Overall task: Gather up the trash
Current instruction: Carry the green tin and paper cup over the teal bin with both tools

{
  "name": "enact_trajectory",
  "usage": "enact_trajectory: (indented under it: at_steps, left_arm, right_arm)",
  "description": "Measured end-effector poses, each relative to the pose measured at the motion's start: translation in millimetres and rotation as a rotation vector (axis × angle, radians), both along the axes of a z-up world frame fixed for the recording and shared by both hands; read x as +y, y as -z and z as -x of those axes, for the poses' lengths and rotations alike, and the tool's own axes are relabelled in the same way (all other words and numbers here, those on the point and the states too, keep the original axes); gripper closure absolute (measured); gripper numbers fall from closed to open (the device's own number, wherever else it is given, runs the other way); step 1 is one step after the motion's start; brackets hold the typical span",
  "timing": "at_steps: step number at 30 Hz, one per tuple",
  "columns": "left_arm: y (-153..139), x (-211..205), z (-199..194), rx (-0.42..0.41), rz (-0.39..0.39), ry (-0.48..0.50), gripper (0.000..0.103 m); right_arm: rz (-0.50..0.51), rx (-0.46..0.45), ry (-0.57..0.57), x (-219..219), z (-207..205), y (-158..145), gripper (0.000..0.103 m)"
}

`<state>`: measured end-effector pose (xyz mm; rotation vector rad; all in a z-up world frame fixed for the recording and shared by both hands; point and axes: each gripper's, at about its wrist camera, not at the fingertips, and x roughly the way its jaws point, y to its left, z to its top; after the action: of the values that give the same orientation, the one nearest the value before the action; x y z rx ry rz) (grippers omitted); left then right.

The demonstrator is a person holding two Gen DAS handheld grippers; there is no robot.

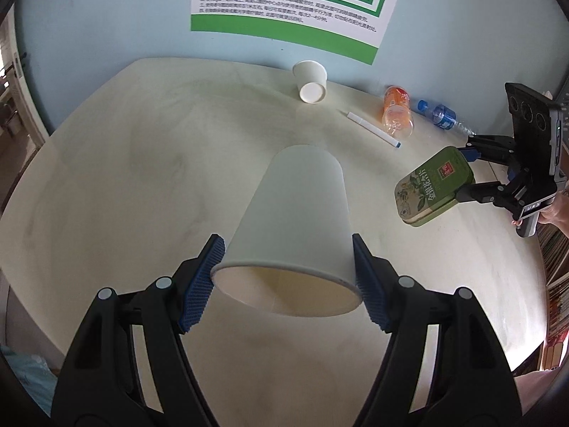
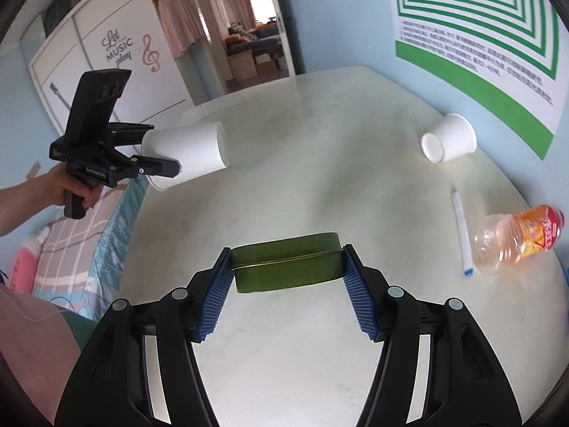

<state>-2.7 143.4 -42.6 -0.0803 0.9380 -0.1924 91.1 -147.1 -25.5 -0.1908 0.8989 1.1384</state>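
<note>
Both tongs were loaded. The left gripper (image 1: 288,277) pinched a paper cup (image 1: 295,220); the right gripper (image 2: 287,277) clamped a green tin (image 2: 284,267).

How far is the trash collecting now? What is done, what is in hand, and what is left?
Done: nothing shows as binned; no bin is in view. In hand: the left claw grips a paper cup and the right claw grips a green tin, both off the table. Left: a second cup, a pen, an orange bottle and a blue bottle.

The pale table (image 1: 142,185) bears a tipped cup (image 1: 310,82), marker (image 1: 373,130) and two bottles (image 1: 397,112).
</note>
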Motion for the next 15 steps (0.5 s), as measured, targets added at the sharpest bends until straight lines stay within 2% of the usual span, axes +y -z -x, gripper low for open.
enact_trajectory:
  at_steps: [9, 15]
  left_arm:
    - [-4, 58, 101, 0.018, -0.031, -0.295, 0.034]
    - [3, 102, 179, 0.043, -0.035, -0.472, 0.034]
  right_arm:
    - [-0.087, 0.002, -0.268, 108, 38, -25, 0.041]
    - [-0.113, 0.006, -0.436, 193, 92, -39, 0.041]
